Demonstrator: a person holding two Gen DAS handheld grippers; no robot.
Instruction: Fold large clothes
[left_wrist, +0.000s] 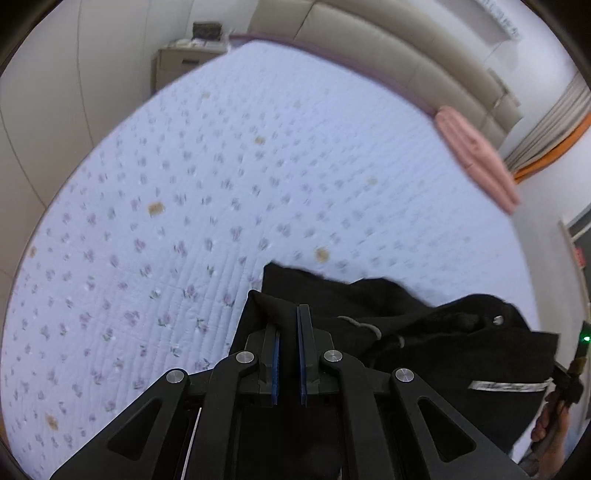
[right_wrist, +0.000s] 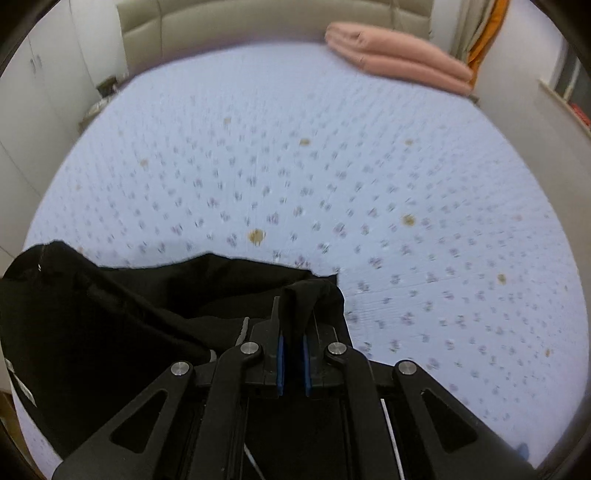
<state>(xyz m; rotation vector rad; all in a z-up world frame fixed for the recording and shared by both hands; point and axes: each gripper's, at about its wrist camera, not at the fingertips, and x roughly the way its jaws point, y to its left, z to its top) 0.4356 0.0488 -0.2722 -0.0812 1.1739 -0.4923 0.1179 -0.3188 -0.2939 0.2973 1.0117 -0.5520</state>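
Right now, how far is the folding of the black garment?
Done: nothing looks folded yet; the black garment hangs bunched over the bed. In hand: the left gripper and the right gripper each pinch an edge of it. Left: spreading it flat and all the folds.

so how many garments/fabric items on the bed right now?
2. The black garment at the near edge, pinched by both grippers; a folded pink item at the far corner by the headboard. None else visible.
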